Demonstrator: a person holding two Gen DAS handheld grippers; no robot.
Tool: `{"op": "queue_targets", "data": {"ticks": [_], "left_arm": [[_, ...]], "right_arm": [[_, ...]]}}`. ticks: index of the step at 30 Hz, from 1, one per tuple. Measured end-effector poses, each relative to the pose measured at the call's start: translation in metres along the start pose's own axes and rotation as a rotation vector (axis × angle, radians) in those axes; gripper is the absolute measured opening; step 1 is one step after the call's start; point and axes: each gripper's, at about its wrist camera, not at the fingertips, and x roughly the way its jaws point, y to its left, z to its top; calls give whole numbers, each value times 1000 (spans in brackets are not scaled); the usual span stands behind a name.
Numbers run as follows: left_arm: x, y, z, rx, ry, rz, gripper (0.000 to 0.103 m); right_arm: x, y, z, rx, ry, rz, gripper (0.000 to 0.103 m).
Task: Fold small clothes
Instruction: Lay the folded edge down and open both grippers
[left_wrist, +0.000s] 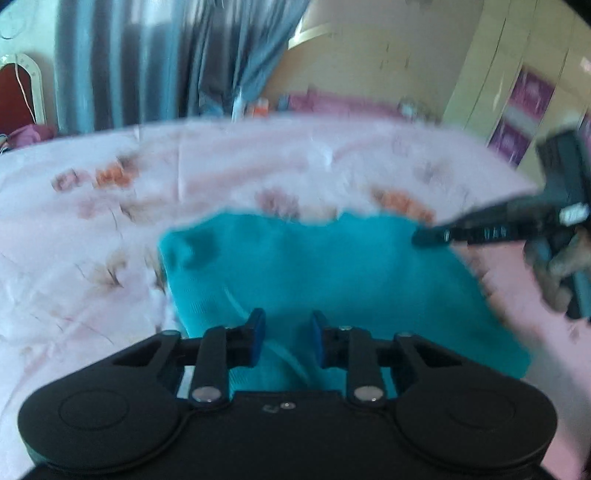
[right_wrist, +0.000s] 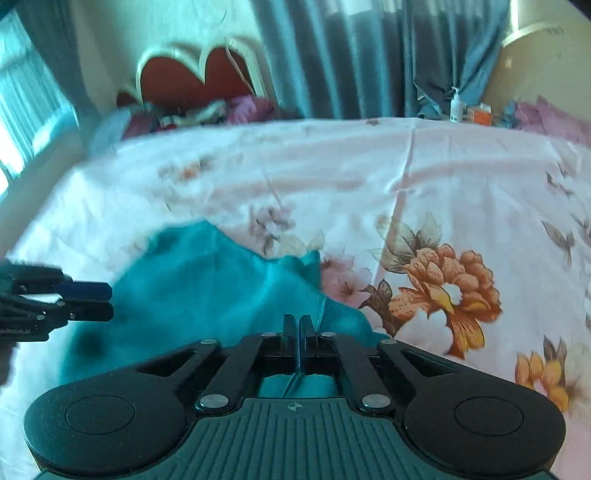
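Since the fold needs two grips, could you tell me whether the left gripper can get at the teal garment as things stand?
Probably yes: the left gripper hangs right over the teal garment with nothing between.

Bedroom setting. A bed is filling most of both views, wearing a pale pink sheet printed with orange and mauve flowers. A red headboard with a cream scalloped frame is standing at the far end, bedding bunched at its foot. Blue-grey curtains are hanging full height behind the bed. Daylight is coming through a window on the left. A cream wardrobe with purple door panels is standing at right. A pump bottle and small boxes are sitting beyond the bed edge.
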Motion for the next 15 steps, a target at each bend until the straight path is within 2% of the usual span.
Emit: {"op": "queue_targets", "data": {"ticks": [2, 4, 7, 9, 11, 15], "left_arm": [[13, 2, -7, -13, 16, 5, 20], [11, 8, -11, -49, 2, -10, 20], [3, 10, -16, -32, -6, 5, 20], [-4, 4, -14, -14, -15, 28, 19], [-18, -5, -13, 4, -33, 58, 17], [-48, -27, -25, 42, -62, 70, 18]], "right_arm": [[17, -13, -7, 11, 32, -87, 2], [17, -27, -10, 85, 22, -65, 0], [9, -28, -11, 88, 21, -73, 0], [-8, -21, -13, 92, -16, -76, 1], [-36, -8, -17, 78, -56, -36, 1], [-70, 31, -41, -33, -45, 22, 1]]}}
